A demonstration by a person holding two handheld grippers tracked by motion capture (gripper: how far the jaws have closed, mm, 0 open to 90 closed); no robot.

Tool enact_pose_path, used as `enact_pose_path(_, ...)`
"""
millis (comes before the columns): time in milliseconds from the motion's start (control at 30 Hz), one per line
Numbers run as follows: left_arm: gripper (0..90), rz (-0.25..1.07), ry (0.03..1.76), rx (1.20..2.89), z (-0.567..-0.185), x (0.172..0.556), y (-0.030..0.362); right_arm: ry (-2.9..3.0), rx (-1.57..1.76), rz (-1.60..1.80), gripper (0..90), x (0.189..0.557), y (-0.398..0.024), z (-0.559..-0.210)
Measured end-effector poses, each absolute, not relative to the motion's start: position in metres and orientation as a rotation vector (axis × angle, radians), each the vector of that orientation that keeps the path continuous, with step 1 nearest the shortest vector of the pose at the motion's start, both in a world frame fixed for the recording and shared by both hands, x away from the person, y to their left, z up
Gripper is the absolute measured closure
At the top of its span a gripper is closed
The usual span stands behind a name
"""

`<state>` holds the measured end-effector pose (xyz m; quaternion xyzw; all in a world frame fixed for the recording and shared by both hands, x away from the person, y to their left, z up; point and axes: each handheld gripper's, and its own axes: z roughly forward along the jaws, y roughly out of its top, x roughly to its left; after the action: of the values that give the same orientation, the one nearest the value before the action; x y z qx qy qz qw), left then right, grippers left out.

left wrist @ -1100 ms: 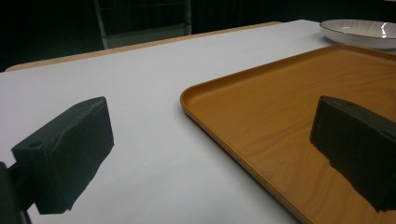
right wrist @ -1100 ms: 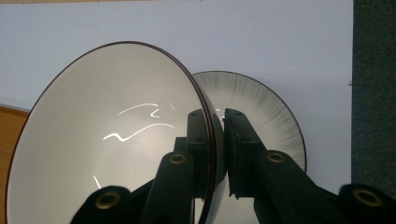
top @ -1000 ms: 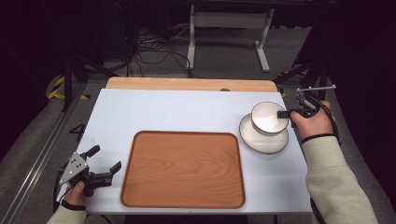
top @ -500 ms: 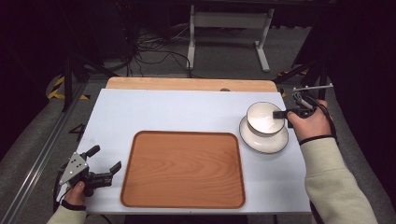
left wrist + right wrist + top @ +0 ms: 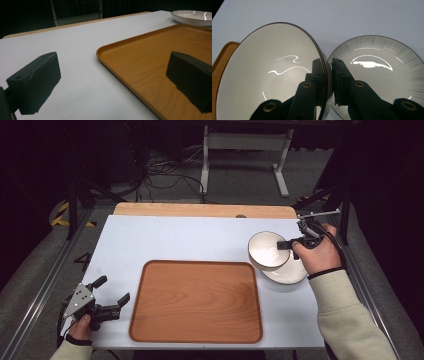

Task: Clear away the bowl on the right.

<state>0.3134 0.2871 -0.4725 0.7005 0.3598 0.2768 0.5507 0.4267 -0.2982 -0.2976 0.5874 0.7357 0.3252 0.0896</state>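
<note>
Bowl [image 5: 267,249] hangs clamped by its rim in the right gripper [image 5: 286,243], just right of the tray [image 5: 197,301], partly over the plate [image 5: 291,271]. Glazed ceramic: stiff, slippery, breakable; rim grip looks sound. Left gripper [image 5: 111,295] gapes empty left of the tray

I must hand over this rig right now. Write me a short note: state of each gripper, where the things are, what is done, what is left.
Right gripper: shut on the rim of the bowl, one jaw inside, one outside; bowl lifted and tilted, partly above the plate.
Left gripper: open, holding nothing, at the near left corner of the table, beside the tray.
Plate: flat on the table, right of the tray.
Done: bowl gripped and raised off the plate.
Left, probably: carry the bowl to the tray and set it down, then perhaps the plate. Nothing lies on the tray so far.
</note>
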Motion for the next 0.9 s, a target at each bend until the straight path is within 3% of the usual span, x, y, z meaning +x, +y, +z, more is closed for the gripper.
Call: enact_pose_path(900,0.3,0.656,0.853,1.657,-0.473,0.313,0.287,2.385,1.626,1.049,81.0,0.412,-0.218,-0.286)
